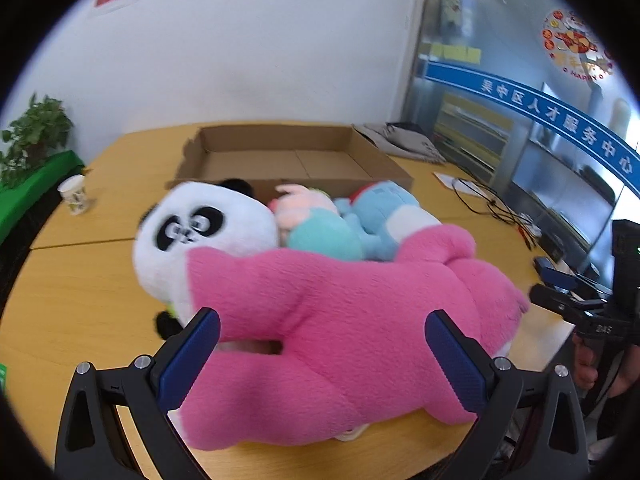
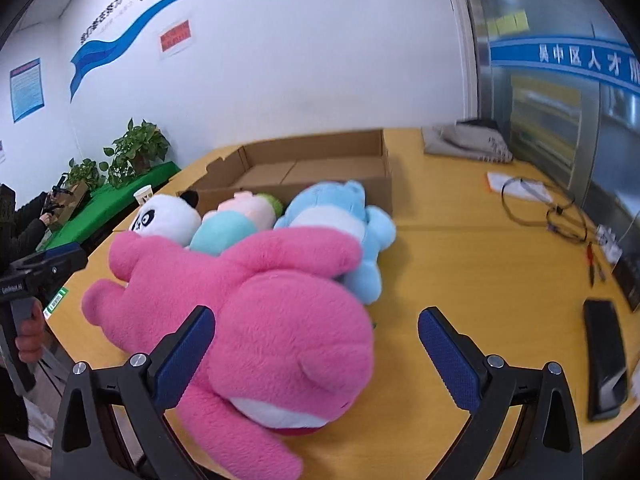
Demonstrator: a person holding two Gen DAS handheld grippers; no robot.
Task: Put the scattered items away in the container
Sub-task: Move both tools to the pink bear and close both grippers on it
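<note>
On the wooden table (image 1: 72, 292), seen from the left wrist, the left gripper (image 1: 322, 354) stands with its jaws spread wide, the blue pads (image 1: 188, 360) set on either side of the pink plush (image 1: 332, 320). The toy fills the gap between them; the left-hand pad lies against or just beside its fur, though whether it presses in I cannot tell. Nothing is clamped. Behind the pink plush lie the panda plush (image 1: 200, 236), a small pink-and-teal plush (image 1: 316, 224) and the blue plush (image 1: 384, 208), all bunched together and touching. Beyond them sits the cardboard box (image 1: 288, 160), shallow and open-topped, with its near wall just behind the toys. A paper cup (image 1: 74, 194) stands to the left near the table's edge, a potted plant (image 1: 34, 136) is further left, and a grey cloth (image 1: 404, 142) lies to the right of the box. The right gripper (image 1: 560, 300) shows at the right margin, held in a hand.

From the right wrist, the right gripper (image 2: 316, 350) is likewise wide open. Its left pad (image 2: 186, 354) rests at the pink plush (image 2: 260, 312), while the right pad hangs over bare table (image 2: 480, 264), apart from the toy. The panda plush (image 2: 166, 216), pink-and-teal plush (image 2: 236, 220) and blue plush (image 2: 340, 224) lie against the near wall of the cardboard box (image 2: 320, 160). A cable (image 2: 540, 208) and a black phone (image 2: 604, 356) lie to the right. The left gripper (image 2: 44, 268) shows at the left margin; its jaws are too far aside to read here.
</note>
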